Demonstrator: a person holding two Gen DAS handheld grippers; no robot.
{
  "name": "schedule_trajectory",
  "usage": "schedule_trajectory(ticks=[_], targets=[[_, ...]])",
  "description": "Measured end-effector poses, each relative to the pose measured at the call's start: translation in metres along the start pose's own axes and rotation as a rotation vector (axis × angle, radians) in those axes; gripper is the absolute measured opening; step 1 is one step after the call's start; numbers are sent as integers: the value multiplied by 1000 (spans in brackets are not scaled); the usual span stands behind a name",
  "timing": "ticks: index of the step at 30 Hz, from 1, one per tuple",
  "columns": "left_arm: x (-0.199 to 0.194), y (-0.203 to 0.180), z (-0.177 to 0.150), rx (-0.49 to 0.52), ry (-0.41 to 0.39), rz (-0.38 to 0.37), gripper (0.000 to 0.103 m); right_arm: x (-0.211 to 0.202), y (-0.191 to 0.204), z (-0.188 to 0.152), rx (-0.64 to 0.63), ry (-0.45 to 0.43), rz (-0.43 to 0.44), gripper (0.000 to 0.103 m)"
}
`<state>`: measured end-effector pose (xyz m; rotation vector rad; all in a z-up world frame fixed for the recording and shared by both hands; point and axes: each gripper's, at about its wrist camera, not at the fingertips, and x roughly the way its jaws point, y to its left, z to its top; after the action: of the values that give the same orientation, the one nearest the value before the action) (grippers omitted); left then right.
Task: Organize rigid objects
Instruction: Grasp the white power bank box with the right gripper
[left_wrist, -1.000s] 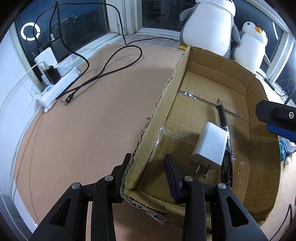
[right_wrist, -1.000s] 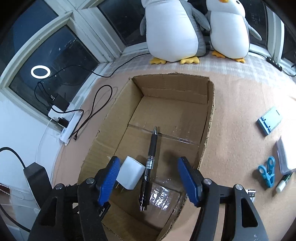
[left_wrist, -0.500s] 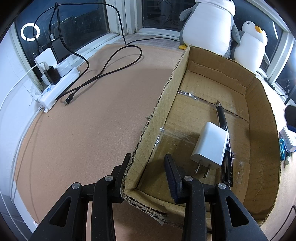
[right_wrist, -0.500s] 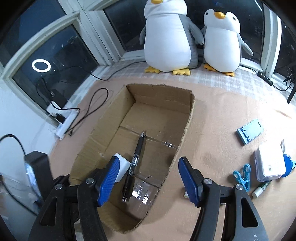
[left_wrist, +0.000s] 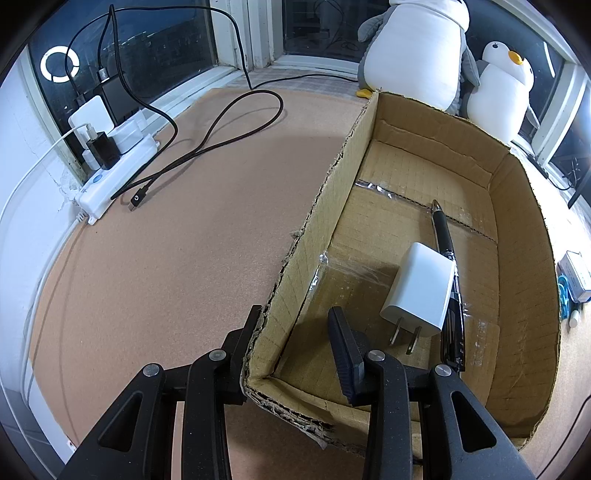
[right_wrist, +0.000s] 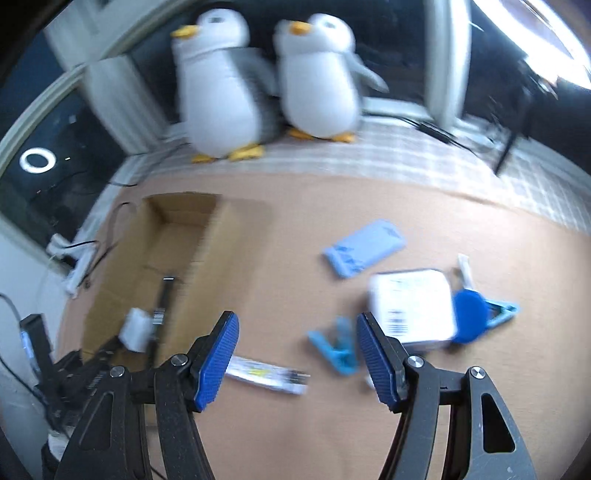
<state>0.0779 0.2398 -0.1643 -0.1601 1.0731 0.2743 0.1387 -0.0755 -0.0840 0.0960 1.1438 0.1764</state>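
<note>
The left tongs (left_wrist: 295, 325) are clamped on the near-left wall of the brown cardboard box (left_wrist: 524, 192). The right tongs (right_wrist: 297, 354), half open and empty, hang over the desk; the small blue plastic clip (right_wrist: 336, 350) lies between their tips, lower centre.

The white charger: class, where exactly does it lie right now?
In the left wrist view, the white charger lies on the cardboard box floor, prongs toward the camera, against the black pen on its right.

Home room at night, cork-brown floor mat (left_wrist: 166, 258), dark windows (left_wrist: 159, 40) behind it, two plush penguins (right_wrist: 266, 81) on the sill, white power strip (left_wrist: 114, 177) under the windows
</note>
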Motion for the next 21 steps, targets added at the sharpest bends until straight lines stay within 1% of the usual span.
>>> schedule_trajectory(ticks=[3,5,8,11,16,21], targets=[[0,0,0,-1,0,1,38,7,-31,7,43,36,-31,62],[0,0,0,0,0,0,38,13,-48,11,78,62,-35,62],[0,0,0,0,0,-1,38,22,-62,16,98,96,-42,62],[0,0,0,0,0,-1,38,31,-70,20,107,128,-45,62],[0,0,0,0,0,-2,38,46,-72,25,74,155,-113,62],[0,1,0,-2,0,-3,38,56,-68,26,39,190,-141,62]])
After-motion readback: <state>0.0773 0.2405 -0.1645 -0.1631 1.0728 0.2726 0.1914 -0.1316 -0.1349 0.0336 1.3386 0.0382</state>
